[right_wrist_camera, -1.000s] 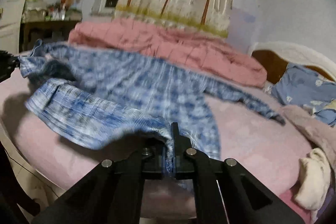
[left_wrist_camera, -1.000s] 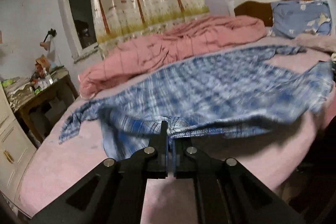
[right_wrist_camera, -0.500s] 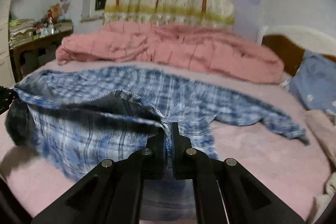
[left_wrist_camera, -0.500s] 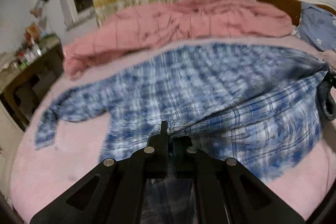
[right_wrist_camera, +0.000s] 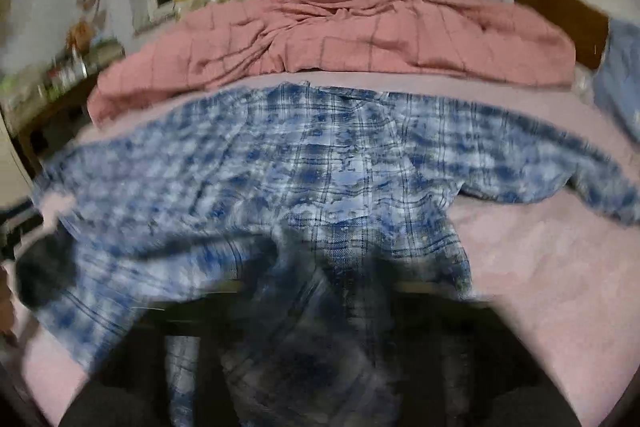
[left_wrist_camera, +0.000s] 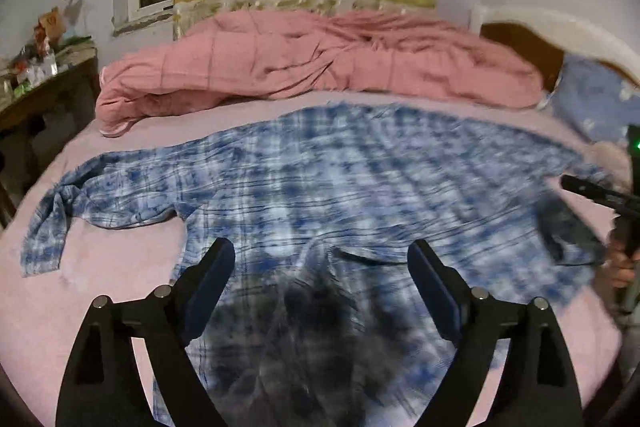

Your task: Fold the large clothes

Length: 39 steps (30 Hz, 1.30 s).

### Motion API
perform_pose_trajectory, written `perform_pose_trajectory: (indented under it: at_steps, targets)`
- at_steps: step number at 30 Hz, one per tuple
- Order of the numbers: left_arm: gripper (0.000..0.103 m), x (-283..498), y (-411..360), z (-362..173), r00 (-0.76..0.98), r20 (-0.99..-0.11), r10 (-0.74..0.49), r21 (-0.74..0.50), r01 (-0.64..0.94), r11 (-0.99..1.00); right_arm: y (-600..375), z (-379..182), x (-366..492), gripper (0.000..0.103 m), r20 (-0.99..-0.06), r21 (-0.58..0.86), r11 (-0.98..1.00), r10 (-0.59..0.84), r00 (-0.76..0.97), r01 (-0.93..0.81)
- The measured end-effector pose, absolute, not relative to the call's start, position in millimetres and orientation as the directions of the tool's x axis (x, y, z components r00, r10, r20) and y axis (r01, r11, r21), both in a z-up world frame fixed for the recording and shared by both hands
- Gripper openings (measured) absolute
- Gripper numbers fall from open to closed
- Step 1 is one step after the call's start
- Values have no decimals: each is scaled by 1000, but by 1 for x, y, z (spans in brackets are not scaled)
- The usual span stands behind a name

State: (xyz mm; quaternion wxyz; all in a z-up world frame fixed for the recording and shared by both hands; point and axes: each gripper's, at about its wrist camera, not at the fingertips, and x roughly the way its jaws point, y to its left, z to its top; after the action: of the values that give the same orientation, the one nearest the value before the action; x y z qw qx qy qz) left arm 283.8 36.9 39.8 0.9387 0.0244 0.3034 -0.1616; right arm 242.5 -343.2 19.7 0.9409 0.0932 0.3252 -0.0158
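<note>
As we scan from left to right across the bed, we list the following.
Side table [left_wrist_camera: 38, 95]: far left, against the wall; its top carries blurred small clutter that we cannot identify.
Pink sheet [left_wrist_camera: 100, 307]: covers the bed and bears everything below.
Pink quilt [left_wrist_camera: 320, 63]: bunched along the far side, beyond the shirt.
Plaid shirt [left_wrist_camera: 320, 179]: blue and white, spread across the middle of the sheet; one sleeve trails left, the other reaches right in the right wrist view [right_wrist_camera: 560, 171]; its near hem lies rumpled and blurred.
Left gripper [left_wrist_camera: 320, 275]: we see its jaws spread wide, having just been opening; the hem lies between and beneath them, no pad pressing on it.
Right gripper [left_wrist_camera: 596, 193]: at the right edge of the left view, held by a hand [left_wrist_camera: 622, 267]; its own camera is partly covered by cloth, but its jaws have just been opening and we count them released.
Blue pillow [left_wrist_camera: 596, 95]: far right, at the headboard.
Containers: we see none holding anything.
</note>
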Motion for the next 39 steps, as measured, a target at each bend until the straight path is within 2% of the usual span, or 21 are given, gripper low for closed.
perform_pose_trajectory:
  at_steps: [4,7,11,13,15,17,19,25,27,28,31,32,34,35,36,37,38,39]
  targets:
    - [89,260,51,53,775,-541,-326,-104,322,941,-352,36,217,84,-557,193,976,25,830,100]
    - [90,240,51,52,790,-545,-282,-31,317,948,-329,41,190,84,-537,49,999,12,843,17]
    - [90,223,44,27,773,-599,-210,72,313,947,-276,9,171,84,-630,-175,978,-22,777,-114]
    - [90,224,40,13,754,-634,-171,105,303,947,-260,-9,176,84,-668,-255,961,-92,738,-111]
    - [90,224,37,1,768,-631,-108,162,267,950,-252,-24,185,84,-666,-348,937,-217,714,-40]
    - [90,226,34,-8,773,-633,-39,232,238,943,-263,-25,191,84,-648,-352,931,-315,694,94]
    - [90,227,40,-16,746,-663,-62,200,256,946,-279,-19,191,84,-645,-300,940,-327,691,164]
    - [90,223,47,-22,710,-695,-113,164,310,936,-332,2,192,84,-473,-389,824,-563,678,412]
    - [90,219,46,-21,712,-692,-119,175,326,929,-359,1,198,82,-488,-364,802,-597,636,474]
    - [90,219,46,-21,714,-691,-113,186,326,927,-366,1,199,77,-510,-343,808,-588,628,479]
    - [90,223,49,-21,709,-699,-96,187,310,932,-389,-1,203,72,-581,-256,837,-534,615,484]
    - [88,226,51,-21,714,-696,-78,193,291,937,-392,1,200,70,-580,-231,848,-514,632,477]
    - [67,234,55,-21,736,-677,-28,219,237,946,-387,6,191,69,-556,-198,874,-474,683,445]
    - [49,240,58,-21,748,-664,4,234,203,951,-383,12,186,69,-535,-176,900,-428,728,400]
    - [37,247,62,-21,753,-658,18,233,182,955,-376,13,185,69,-531,-163,916,-394,750,366]
    - [31,255,66,-20,754,-657,20,219,165,962,-372,15,183,69,-536,-134,945,-322,780,298]
    - [21,262,72,-19,752,-659,17,199,153,968,-369,15,184,69,-546,-112,960,-274,791,255]
    - [18,269,78,-18,749,-662,10,172,139,975,-365,13,186,66,-562,-93,971,-234,793,220]
